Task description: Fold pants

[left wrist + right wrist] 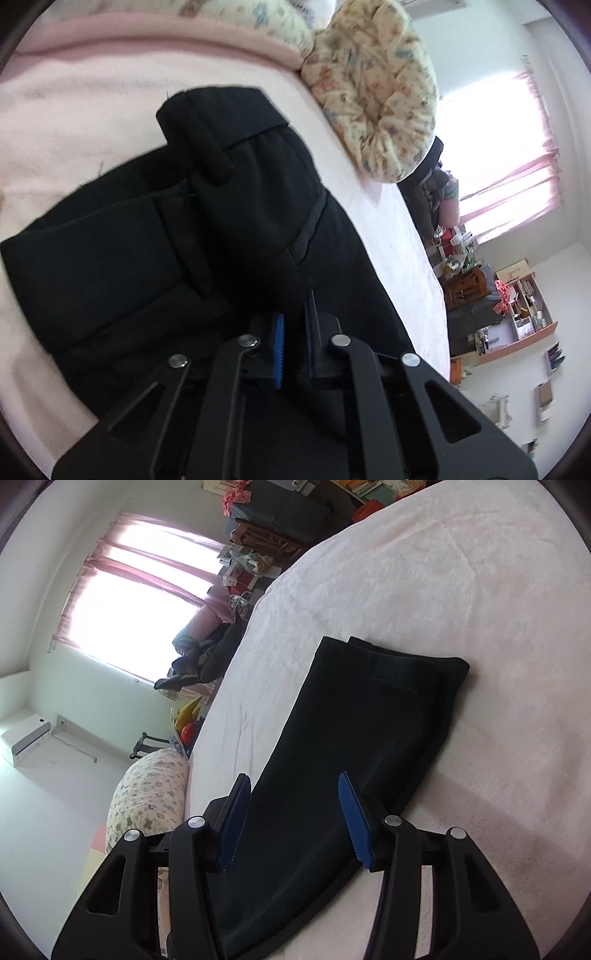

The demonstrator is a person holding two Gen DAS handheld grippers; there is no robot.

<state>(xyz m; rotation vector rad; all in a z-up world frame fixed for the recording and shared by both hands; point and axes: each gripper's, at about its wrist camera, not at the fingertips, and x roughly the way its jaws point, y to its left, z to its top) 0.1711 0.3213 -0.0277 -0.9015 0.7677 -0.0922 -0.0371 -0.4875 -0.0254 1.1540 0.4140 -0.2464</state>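
left gripper – clamping black pants near the waistband | right gripper – hanging released, its 2 fingers straddling the stacked legs | pants lying on pink bed, long axis running away toward hems

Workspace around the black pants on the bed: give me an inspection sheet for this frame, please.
Surface: pink bed cover, soft, lightly creased.
Job's things: black pants lying on it, hems far in the right wrist view, waistband far in the left.
Clutter: patterned pillow at the bed edge.
Grippers: left gripper shut on the pants; right gripper open, fingers astride the leg.
Cables: nothing seen.
Surroundings: curtained window, cluttered shelves.
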